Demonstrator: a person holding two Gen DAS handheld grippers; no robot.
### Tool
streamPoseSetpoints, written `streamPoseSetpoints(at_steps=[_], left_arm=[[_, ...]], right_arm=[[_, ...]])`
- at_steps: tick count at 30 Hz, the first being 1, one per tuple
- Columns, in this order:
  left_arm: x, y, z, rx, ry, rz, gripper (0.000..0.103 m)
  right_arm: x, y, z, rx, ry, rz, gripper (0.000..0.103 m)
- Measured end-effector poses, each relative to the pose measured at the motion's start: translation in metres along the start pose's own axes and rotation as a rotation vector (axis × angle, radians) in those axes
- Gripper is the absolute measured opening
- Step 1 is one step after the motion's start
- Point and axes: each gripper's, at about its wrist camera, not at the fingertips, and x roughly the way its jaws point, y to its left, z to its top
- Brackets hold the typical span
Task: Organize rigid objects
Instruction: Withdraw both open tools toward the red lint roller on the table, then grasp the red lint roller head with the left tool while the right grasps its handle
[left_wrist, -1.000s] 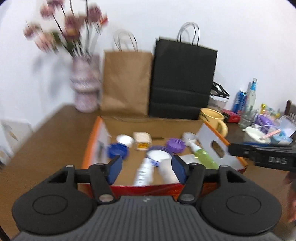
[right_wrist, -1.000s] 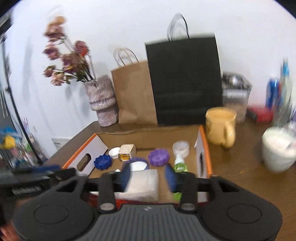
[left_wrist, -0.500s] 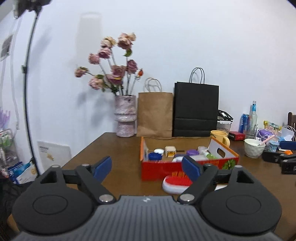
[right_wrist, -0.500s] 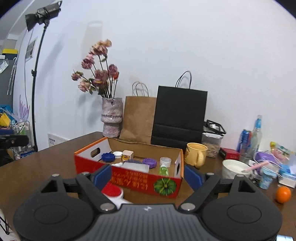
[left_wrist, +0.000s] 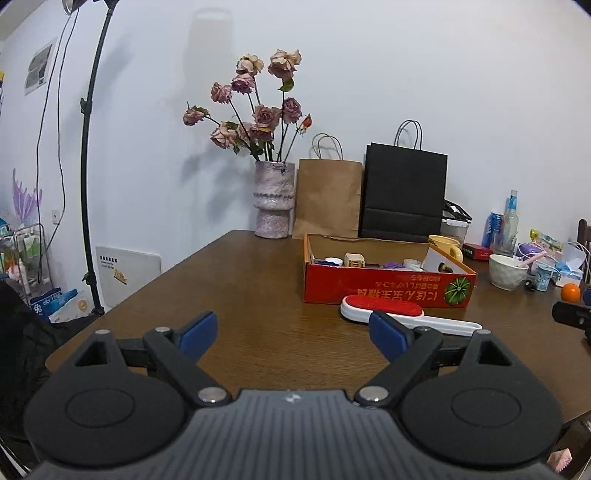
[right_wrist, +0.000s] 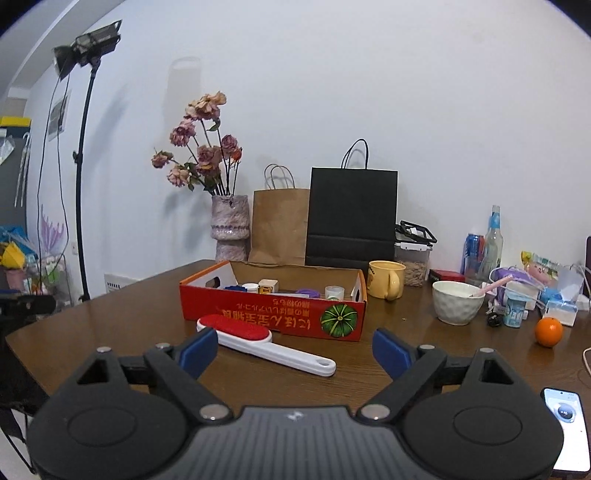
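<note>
Back from the red box (left_wrist: 384, 286), both grippers have spread empty.

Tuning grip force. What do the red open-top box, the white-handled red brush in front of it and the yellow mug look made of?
Red open-top box: corrugated cardboard, printed matte outside, bare brown inside. White-handled red brush: glossy white, probably moulded plastic; the red pad looks like a fabric nap, likely a lint brush. Yellow mug: smooth, thick-walled, probably glazed ceramic.
</note>
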Motion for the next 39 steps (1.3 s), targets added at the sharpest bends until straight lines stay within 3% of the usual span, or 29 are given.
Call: streamPoseSetpoints(at_steps=[16,21,28,32,36,39], left_arm=[[0.048,-0.010,0.001,0.011,0.066,-0.026,0.091],[0.081,-0.014,0.003,0.022,0.108,-0.066,0.091],[0.139,-0.025,0.004,0.045,0.184,-0.124,0.089],[0.172,-0.029,0.011,0.046,0.215,-0.174,0.080],[0.207,-0.038,0.011,0.069,0.265,-0.184,0.073],[0.227,-0.043,0.013,0.075,0.292,-0.220,0.073]], right_arm=[[0.052,-0.019,-0.008,0.062,0.091,-0.001,0.088],[0.087,-0.029,-0.011,0.090,0.179,0.001,0.065],[0.130,-0.043,-0.015,0.117,0.244,-0.002,0.053],[0.155,-0.047,-0.014,0.114,0.270,-0.011,0.046],[0.180,-0.053,-0.015,0.124,0.317,-0.031,0.029],[0.195,-0.057,-0.016,0.135,0.341,-0.037,0.028]])
